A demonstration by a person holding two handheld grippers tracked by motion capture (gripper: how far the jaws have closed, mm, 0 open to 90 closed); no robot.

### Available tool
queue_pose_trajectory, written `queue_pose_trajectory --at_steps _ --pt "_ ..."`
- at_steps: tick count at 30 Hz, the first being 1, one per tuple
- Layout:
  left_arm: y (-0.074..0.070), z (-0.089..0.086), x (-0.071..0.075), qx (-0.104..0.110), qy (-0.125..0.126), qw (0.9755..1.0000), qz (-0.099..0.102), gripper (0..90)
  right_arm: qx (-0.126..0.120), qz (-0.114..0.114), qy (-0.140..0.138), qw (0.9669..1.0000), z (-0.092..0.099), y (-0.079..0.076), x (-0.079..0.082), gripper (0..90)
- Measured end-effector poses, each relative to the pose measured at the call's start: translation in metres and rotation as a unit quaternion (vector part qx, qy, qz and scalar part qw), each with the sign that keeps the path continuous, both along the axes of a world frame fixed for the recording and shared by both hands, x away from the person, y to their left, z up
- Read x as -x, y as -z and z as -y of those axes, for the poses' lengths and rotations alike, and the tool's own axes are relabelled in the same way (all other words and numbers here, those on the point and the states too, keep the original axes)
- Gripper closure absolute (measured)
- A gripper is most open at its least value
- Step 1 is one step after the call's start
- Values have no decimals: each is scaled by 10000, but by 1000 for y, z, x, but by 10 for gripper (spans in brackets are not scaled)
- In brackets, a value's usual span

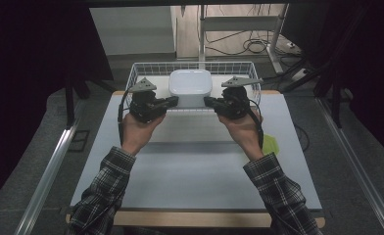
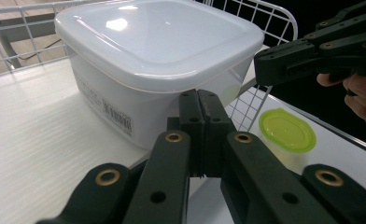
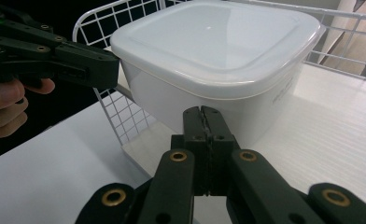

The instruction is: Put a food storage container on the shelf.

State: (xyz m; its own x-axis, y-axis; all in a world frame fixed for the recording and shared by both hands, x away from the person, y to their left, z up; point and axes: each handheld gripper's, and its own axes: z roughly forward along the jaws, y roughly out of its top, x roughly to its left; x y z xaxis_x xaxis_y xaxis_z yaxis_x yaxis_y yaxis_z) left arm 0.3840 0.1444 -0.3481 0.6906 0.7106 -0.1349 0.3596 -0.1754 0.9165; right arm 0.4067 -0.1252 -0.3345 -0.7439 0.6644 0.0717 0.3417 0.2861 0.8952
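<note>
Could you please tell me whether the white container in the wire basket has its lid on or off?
On. The white lid sits flat over the white container, its rim overhanging the walls all round in both gripper views.

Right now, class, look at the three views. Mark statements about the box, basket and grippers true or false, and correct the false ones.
1. The white box sits in the wire basket. True.
2. The box has no lid. False: a white lid covers it.
3. The left gripper stands wide open. False: its jaws are shut.
4. The right gripper is shut, at the box's other side. True.
5. A green-lidded tub lies inside the basket. False: it sits outside, on the table.
</note>
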Motion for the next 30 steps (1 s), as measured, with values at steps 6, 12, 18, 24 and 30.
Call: queue_pose_trajectory --at_steps 6,12,18,24,30 --pt "-1 1 -10 -22 -45 10000 -60 897 -41 -59 83 9999 0 1 -7 898" --pt "0 0 -21 79 -114 9997 -195 897 -32 -103 144 9998 -1 3 -15 898" --pt "2 0 -18 117 -15 9997 -223 897 -71 -175 167 9997 -1 4 -19 897" --pt "5 -4 -2 139 120 9997 -154 845 -125 -157 -2 9998 2 7 -6 855" --pt "23 -15 27 65 139 9998 -139 696 -140 -114 -159 9997 12 21 18 712"
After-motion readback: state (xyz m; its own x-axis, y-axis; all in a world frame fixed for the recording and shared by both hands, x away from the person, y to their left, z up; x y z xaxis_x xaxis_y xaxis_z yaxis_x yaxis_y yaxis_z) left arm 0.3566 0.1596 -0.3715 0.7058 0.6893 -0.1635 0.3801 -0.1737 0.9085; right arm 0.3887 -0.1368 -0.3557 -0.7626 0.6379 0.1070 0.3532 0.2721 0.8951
